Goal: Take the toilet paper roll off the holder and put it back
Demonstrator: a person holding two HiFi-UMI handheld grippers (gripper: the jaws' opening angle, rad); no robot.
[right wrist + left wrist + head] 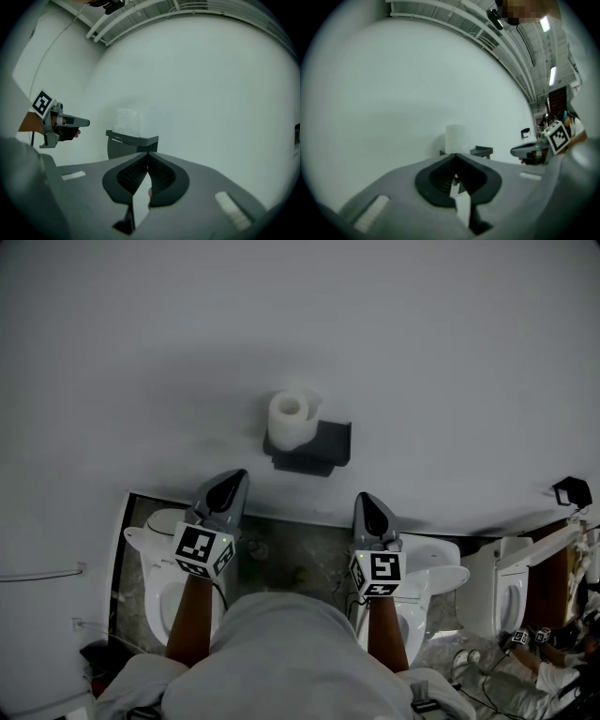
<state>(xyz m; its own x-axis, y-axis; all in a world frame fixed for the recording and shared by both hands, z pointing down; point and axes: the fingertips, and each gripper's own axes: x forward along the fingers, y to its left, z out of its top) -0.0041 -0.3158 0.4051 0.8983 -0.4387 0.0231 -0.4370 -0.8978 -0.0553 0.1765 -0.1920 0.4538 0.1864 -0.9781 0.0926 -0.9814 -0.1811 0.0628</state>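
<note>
A white toilet paper roll (292,417) stands upright on a dark grey wall holder (314,448) on the plain white wall. The same roll (455,138) appears beyond the left jaws and the roll (128,122) shows on the holder (131,145) in the right gripper view. My left gripper (232,482) hangs below and left of the holder, jaws shut and empty. My right gripper (367,502) sits below and right of it, tips together with nothing between them. Both point toward the wall, apart from the roll.
White toilets (161,577) stand on the marbled floor (295,559) below the grippers, with another toilet (506,592) at the right. A small black fitting (572,491) sticks out of the wall at the right. A person's light shirt fills the bottom middle.
</note>
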